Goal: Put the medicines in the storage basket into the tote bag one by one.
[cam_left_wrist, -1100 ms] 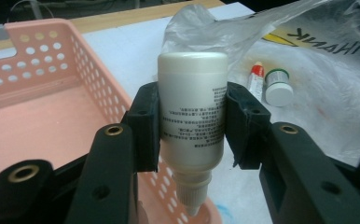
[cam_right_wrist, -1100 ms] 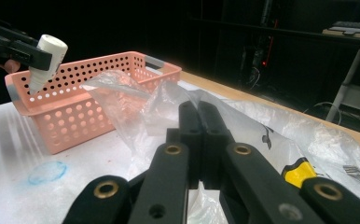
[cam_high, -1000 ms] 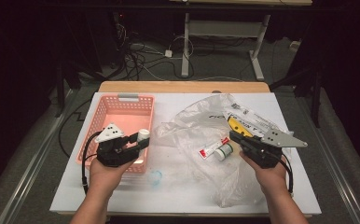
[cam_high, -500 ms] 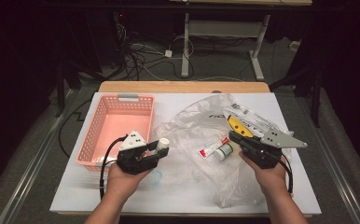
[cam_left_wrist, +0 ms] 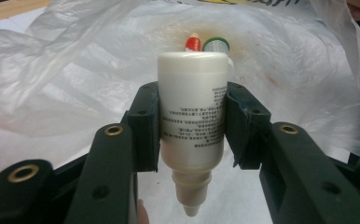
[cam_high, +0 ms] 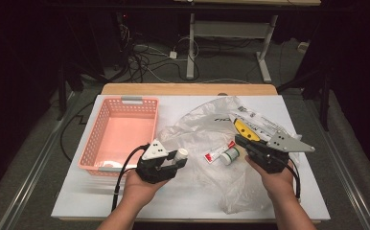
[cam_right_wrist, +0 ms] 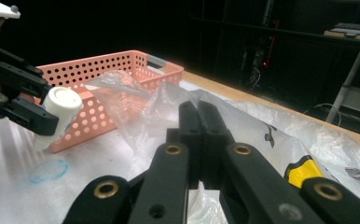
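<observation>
The left gripper (cam_left_wrist: 192, 126) clamps its fingers on a white bottle (cam_left_wrist: 193, 112), printed label visible; the high view shows the right gripper (cam_high: 262, 151), fingers pressed together on the plastic bag (cam_high: 197, 127).

One pink basket (cam_high: 125, 132), one clear plastic bag (cam_high: 207, 129), one white bottle (cam_left_wrist: 193, 112), two small tubes (cam_high: 220, 155).

white bottle (cam_left_wrist: 193, 126): rows of tiny black print, too small to read
plastic bag (cam_high: 207, 125): dark letters, too blurry to read
</observation>
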`<state>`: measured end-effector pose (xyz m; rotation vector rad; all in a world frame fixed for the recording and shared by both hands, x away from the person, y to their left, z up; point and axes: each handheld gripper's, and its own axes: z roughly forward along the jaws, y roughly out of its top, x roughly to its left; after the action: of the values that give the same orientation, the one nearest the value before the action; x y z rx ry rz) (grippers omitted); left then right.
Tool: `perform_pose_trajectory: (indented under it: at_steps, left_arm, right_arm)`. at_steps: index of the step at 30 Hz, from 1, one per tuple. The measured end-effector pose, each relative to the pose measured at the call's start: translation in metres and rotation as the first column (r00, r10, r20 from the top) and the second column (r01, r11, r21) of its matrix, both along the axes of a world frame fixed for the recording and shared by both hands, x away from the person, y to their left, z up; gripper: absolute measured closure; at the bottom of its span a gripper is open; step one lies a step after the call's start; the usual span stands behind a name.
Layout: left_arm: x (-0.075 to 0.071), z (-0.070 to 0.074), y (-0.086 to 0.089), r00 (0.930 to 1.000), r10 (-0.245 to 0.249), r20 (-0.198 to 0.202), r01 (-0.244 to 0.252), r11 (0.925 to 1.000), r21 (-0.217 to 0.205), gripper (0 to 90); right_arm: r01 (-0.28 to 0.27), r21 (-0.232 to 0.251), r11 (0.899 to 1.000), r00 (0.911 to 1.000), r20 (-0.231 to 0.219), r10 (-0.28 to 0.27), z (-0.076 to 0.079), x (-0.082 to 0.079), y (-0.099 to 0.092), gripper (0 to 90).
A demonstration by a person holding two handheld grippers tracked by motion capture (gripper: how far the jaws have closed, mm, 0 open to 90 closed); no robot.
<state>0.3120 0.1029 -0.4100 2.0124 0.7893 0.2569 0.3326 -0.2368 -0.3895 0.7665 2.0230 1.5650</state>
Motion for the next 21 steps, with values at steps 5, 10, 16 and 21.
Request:
perform_pose_trajectory:
  at_steps: [5,10,16,21]
  left_arm:
    - [0.005,0.000,-0.011,0.9999,-0.006,0.011,0.006,1.0000,0.006,58.1]
    - [0.013,-0.002,-0.020,0.9999,-0.001,0.016,0.001,1.0000,-0.001,58.1]
    - [0.025,-0.009,-0.033,0.9999,-0.001,0.014,0.001,1.0000,0.002,58.1]
    - [0.034,-0.012,-0.045,0.9994,0.008,0.033,-0.008,0.9999,0.011,58.1]
  right_arm:
    - [-0.002,0.003,1.000,1.0000,0.001,0.002,0.000,0.000,-0.001,90.0]
    - [-0.007,0.003,1.000,1.0000,0.000,0.007,0.000,0.000,0.000,90.0]
    - [-0.010,-0.002,1.000,0.9999,-0.003,0.010,-0.002,0.000,0.001,90.0]
    - [-0.008,0.006,1.000,1.0000,-0.003,0.008,-0.001,0.000,0.001,90.0]
